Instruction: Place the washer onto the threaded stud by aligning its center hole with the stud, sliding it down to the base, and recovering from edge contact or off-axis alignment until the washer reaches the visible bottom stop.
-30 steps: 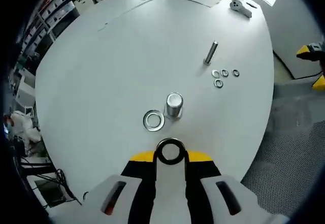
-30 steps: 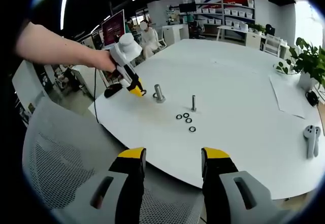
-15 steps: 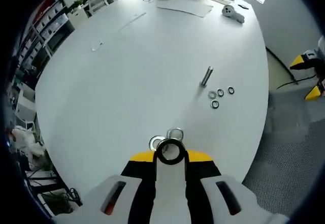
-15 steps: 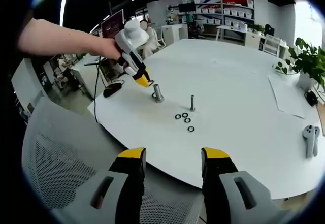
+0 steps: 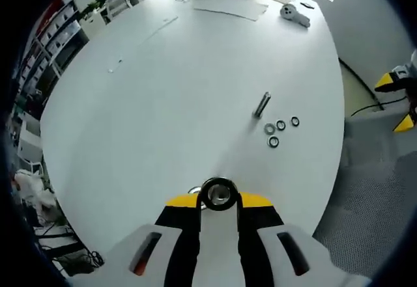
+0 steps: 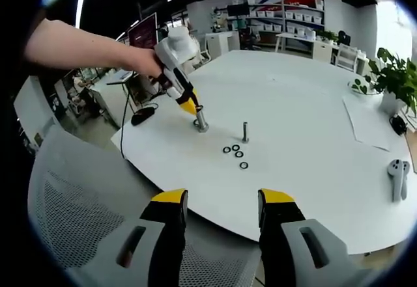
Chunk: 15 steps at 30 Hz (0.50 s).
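Note:
My left gripper is shut on a steel washer, held flat between the yellow tips. The washer hangs right over the thick threaded stud, which it hides in the left gripper view. In the right gripper view the stud stands upright on the white table, with the left gripper tilted down onto its top in a person's hand. A second large washer lies flat by the stud's base. My right gripper is open and empty, off the table's near edge.
A thinner stud stands further in, with several small washers beside it. A white controller, papers and a plant lie at the far edge. A grey mesh chair sits below my right gripper.
My left gripper has moved forward and down with the washer until it covers the thick stud's top. The right gripper has stayed still.

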Available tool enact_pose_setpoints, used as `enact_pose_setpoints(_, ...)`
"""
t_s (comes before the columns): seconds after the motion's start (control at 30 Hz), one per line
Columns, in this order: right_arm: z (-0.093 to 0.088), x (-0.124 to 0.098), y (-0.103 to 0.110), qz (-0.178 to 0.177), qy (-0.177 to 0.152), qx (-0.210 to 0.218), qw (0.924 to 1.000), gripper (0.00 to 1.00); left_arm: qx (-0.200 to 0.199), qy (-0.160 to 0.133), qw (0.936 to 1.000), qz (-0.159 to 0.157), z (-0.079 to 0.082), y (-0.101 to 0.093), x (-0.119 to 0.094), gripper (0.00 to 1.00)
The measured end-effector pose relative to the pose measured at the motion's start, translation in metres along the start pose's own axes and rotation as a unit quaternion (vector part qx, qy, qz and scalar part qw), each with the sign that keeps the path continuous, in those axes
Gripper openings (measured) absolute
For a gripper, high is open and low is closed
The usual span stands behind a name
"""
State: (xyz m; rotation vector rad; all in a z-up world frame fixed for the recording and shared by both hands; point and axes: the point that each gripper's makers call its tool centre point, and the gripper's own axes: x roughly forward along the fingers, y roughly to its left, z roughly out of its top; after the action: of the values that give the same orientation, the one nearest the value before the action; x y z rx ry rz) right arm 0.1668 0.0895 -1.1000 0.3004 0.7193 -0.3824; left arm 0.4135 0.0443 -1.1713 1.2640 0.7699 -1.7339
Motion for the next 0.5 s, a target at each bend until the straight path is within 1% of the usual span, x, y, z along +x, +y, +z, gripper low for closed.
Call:
enact_pose_setpoints(0.07,-0.001,0.001,-0.001,0.0,0.0,0.0,1.0,0.46,0.007,0.007,0.9999,-0.003,-0.001,0.003,0.003,0.19)
enact_pose_setpoints(0.13,0.0,0.001,-0.001,-0.001,-0.002,0.002,1.0,0.46,0.015,0.015,0.9998,-0.004,0.002,0.001,0.006,0.19)
enact_pose_setpoints(0.17,0.0,0.001,-0.001,-0.001,-0.002,0.003,1.0,0.46,0.017,0.018,0.9997,-0.003,-0.002,0.002,0.007,0.19)
enact_pose_setpoints(0.27,0.0,0.0,-0.001,-0.001,-0.001,0.001,1.0,0.46,0.02,0.025,0.9995,-0.003,-0.002,0.001,0.009,0.19)
enact_pose_setpoints(0.33,0.0,0.001,-0.001,0.0,-0.001,0.002,1.0,0.46,0.025,0.034,0.9991,-0.004,-0.005,0.004,0.015,0.19)
enact_pose_setpoints(0.4,0.0,0.001,-0.001,-0.001,0.0,0.002,1.0,0.46,0.032,0.039,0.9987,-0.004,-0.005,0.004,0.023,0.19)
enact_pose_setpoints(0.43,-0.001,0.001,-0.001,-0.001,0.0,0.002,1.0,0.46,0.036,0.043,0.9984,-0.003,-0.005,0.008,0.029,0.19)
enact_pose_setpoints(0.5,-0.001,0.001,-0.001,-0.001,0.001,0.002,1.0,0.46,0.035,0.047,0.9982,-0.002,-0.004,0.008,0.03,0.19)
